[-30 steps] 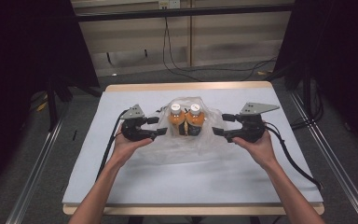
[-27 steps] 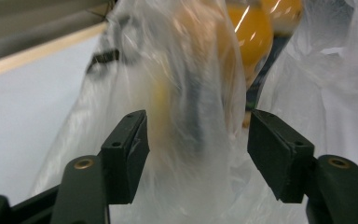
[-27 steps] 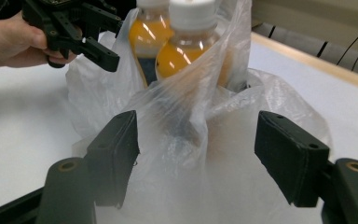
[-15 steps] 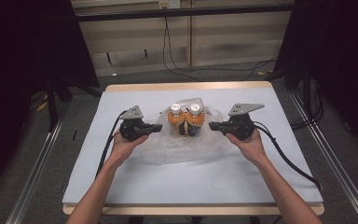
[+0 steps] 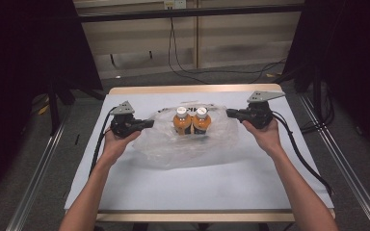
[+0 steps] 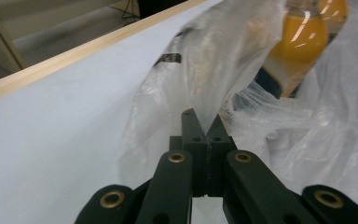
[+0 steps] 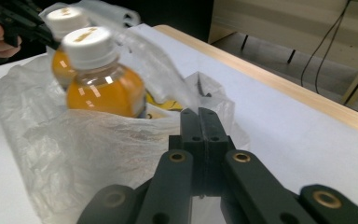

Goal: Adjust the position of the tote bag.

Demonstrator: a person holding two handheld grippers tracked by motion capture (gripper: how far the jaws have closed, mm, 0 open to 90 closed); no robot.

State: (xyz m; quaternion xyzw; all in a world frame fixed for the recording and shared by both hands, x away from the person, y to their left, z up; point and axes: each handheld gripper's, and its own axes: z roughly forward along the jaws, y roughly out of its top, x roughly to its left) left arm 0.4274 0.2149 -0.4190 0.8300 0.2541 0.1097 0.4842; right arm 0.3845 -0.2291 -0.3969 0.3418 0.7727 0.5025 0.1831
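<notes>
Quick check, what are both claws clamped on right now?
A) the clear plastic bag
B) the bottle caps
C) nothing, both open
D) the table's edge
A: each gripper view shows closed jaws pinching film of the clear plastic bag; the left claw and right claw hold opposite sides, with the two orange bottles standing inside it.

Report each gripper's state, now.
Left gripper: closed on the plastic bag.
Right gripper: closed on the plastic bag's other handle.
</notes>
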